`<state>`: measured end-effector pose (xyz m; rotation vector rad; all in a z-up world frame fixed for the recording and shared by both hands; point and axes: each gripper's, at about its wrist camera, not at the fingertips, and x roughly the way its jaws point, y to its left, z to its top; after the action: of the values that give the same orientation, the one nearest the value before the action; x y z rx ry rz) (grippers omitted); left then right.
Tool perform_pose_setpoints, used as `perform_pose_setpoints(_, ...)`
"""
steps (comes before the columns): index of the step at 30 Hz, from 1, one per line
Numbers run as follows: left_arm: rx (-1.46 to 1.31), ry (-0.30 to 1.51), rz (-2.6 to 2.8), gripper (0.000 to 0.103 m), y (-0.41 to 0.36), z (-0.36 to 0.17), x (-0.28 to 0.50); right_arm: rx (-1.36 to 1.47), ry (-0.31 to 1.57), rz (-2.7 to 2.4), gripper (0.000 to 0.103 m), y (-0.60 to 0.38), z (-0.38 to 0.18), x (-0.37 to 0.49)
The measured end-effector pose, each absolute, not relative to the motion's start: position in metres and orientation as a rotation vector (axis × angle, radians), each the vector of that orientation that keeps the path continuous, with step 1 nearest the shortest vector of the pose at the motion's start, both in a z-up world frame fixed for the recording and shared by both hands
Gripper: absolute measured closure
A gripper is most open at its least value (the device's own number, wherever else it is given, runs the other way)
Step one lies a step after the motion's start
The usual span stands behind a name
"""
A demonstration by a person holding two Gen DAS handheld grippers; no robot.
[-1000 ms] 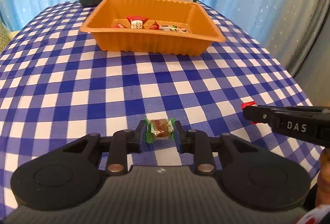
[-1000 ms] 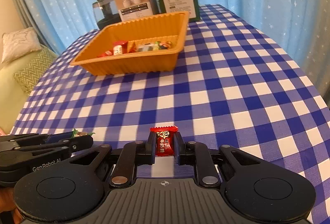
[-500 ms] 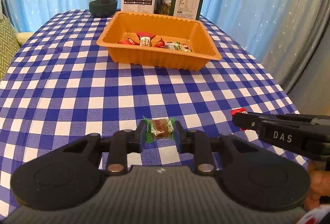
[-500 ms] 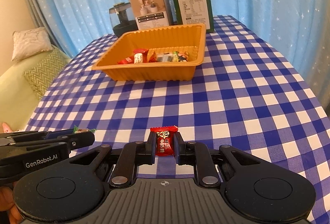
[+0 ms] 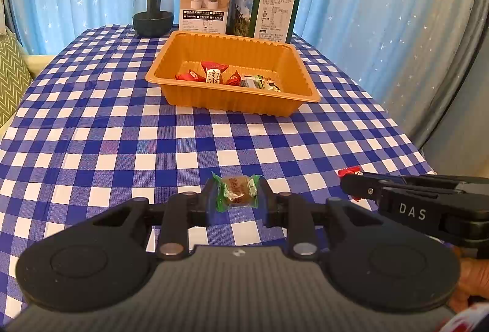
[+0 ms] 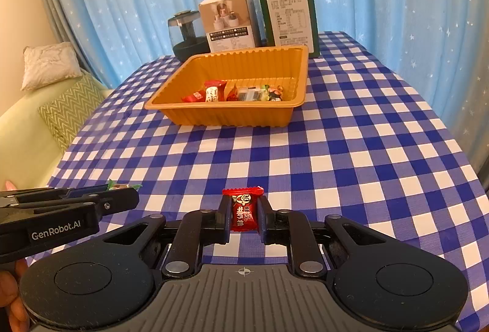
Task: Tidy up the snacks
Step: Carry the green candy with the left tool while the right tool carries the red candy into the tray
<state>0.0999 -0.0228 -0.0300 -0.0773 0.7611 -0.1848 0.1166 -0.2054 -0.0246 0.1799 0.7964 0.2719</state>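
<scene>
Fingers, both grippers: each clamped on one candy.
Left gripper (image 5: 237, 203): green-wrapped candy (image 5: 237, 191). Right gripper (image 6: 243, 217): red-wrapped candy (image 6: 243, 209). Orange tray (image 5: 241, 100) on desk (image 5: 122, 142).

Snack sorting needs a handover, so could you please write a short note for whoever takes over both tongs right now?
Left tongs: shut on the green candy, held above the tablecloth.
Right tongs: shut on the red candy, also held up.
Orange tray: at the far middle of the table, with several wrapped sweets already inside.
Left to do: carry both candies to the tray and drop them in. No other loose snacks show on the cloth.
</scene>
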Motion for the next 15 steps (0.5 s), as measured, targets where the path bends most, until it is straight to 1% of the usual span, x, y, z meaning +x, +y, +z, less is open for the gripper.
perform_pose_setpoints(15, -0.076, 0.754, -0.198, 0.078, -0.0241, -0.0267, 0.1050, 0.172, 0.793, 0.262, 0.085, -0.2113, -0.0199, 0.1231)
